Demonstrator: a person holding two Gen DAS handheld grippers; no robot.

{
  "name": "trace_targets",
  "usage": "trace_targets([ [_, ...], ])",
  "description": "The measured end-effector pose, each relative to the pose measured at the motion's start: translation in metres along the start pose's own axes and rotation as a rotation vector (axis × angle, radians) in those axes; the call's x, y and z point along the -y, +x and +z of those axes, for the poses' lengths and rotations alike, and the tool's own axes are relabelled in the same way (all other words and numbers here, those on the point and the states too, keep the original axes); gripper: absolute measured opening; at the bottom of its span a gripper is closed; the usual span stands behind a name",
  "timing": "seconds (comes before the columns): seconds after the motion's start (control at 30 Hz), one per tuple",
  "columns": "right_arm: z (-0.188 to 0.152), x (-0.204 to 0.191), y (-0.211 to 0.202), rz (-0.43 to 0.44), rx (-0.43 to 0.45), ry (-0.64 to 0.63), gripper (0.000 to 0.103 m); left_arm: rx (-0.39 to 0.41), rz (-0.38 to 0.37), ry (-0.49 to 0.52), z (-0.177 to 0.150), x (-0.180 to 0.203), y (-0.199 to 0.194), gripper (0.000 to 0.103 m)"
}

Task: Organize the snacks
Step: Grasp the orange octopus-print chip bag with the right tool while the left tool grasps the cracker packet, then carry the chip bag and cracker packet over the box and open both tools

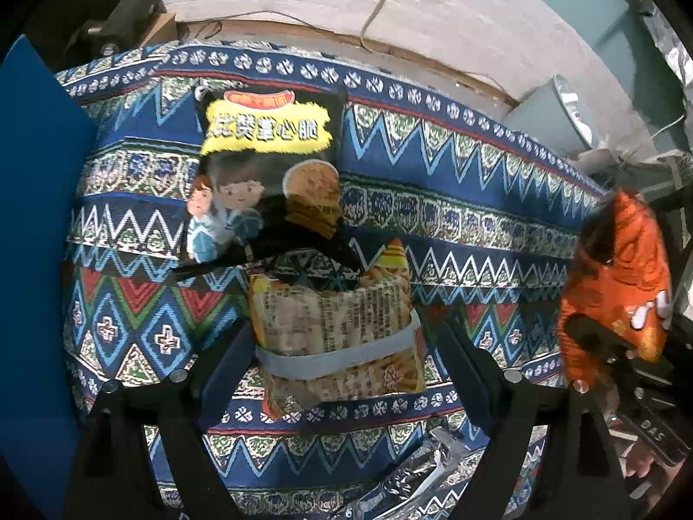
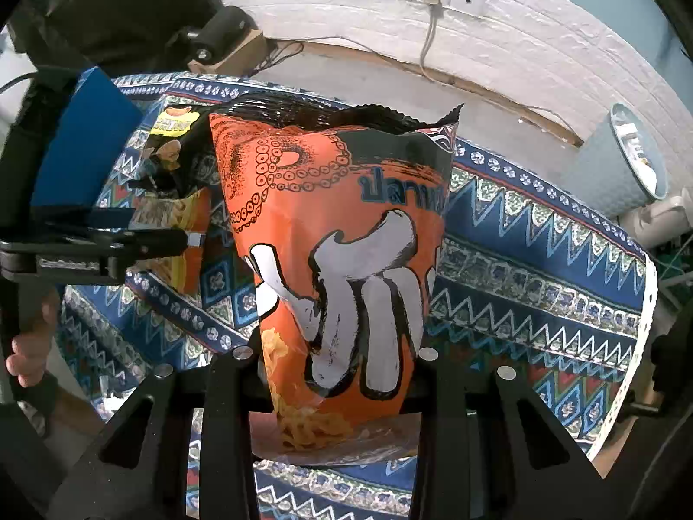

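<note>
My left gripper (image 1: 335,346) is shut on a yellow snack bag (image 1: 333,325), held upright above the patterned cloth. Behind it a black snack bag (image 1: 268,164) with cartoon children lies on the cloth. My right gripper (image 2: 335,372) is shut on an orange snack bag (image 2: 338,260) with white squid art, held upright. The orange bag also shows at the right of the left wrist view (image 1: 619,286). The left gripper (image 2: 190,240) with the yellow bag (image 2: 182,234) shows at the left of the right wrist view, with the black bag (image 2: 173,147) behind.
A blue box (image 1: 39,225) stands at the left edge of the cloth-covered table (image 1: 454,199); it also shows in the right wrist view (image 2: 82,156). A grey bin (image 2: 623,160) stands beyond the table's right end. A silver foil bag (image 1: 416,472) lies near the front.
</note>
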State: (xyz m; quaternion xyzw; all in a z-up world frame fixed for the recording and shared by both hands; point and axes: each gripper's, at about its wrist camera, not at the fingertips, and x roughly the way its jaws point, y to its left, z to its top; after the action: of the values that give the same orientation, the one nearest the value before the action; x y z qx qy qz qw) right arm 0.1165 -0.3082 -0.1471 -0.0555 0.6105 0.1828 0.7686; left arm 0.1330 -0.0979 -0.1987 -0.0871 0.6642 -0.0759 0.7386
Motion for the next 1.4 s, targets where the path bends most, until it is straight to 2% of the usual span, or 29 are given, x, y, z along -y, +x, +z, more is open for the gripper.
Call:
trace_targets([
  [0.13,-0.001,0.001,-0.003,0.009,0.005,0.002,0.034,-0.014,0.035,0.043,-0.003,0.008,0.012,0.086],
  [0.2,-0.001,0.000,-0.004,0.013,0.008,0.001,0.034,-0.010,0.031,0.067,-0.005,0.011,0.015,0.081],
  [0.3,0.000,-0.002,-0.006,0.007,0.009,-0.005,0.034,0.006,0.046,0.101,-0.005,0.014,0.015,0.067],
  [0.43,-0.001,-0.006,-0.008,0.001,0.008,-0.008,0.034,0.016,0.055,0.140,-0.008,0.014,0.011,0.061],
  [0.67,-0.002,-0.012,-0.013,-0.029,0.008,-0.004,0.034,0.034,0.097,0.226,-0.023,0.014,-0.012,0.059],
  [0.83,-0.002,-0.016,-0.019,-0.042,0.016,-0.002,0.034,0.079,0.130,0.284,-0.034,0.015,-0.037,0.059],
  [1.13,-0.001,-0.032,-0.036,-0.051,0.044,-0.015,0.034,0.198,0.217,0.382,-0.055,0.006,-0.091,0.059],
  [1.4,0.005,-0.056,-0.055,-0.049,0.081,-0.048,0.034,0.302,0.291,0.443,-0.066,-0.009,-0.123,0.059],
])
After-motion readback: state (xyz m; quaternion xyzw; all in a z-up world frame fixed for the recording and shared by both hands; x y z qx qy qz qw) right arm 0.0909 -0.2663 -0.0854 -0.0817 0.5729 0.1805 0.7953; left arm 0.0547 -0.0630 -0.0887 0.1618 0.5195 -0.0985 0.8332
